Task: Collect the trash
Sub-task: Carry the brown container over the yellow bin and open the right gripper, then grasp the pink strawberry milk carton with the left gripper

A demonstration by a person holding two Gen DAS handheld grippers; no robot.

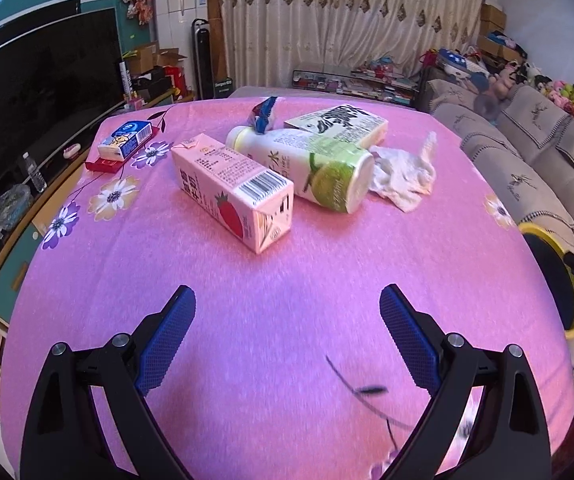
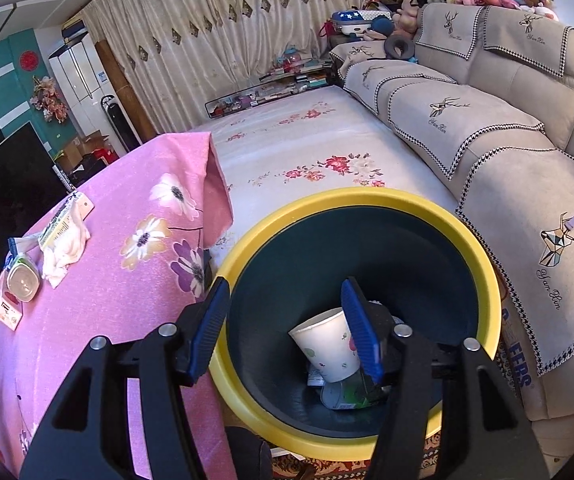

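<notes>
Both tongs are spread wide and empty, right gripper (image 2: 285, 326) over the yellow-rimmed dark bin (image 2: 367, 200), so I'd bring the left gripper (image 1: 287, 336) squarely across the pink strawberry milk carton (image 1: 233, 190) lying on the pink flowered tablecloth (image 1: 287, 280).

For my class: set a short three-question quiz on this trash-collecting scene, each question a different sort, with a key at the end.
1. True or false: the right tool is clamped on the paper cup.
2. Multiple choice: the lime bottle on the pink tablecloth is A) standing upright, B) lying on its side, C) inside the bin.
3. Fill in: the bin has a ______ rim.

Key
1. False: both fingers stand apart above the bin; the cup lies inside it, loose.
2. B: it lies between the strawberry milk carton and the crumpled tissue.
3. Yellow.
</notes>
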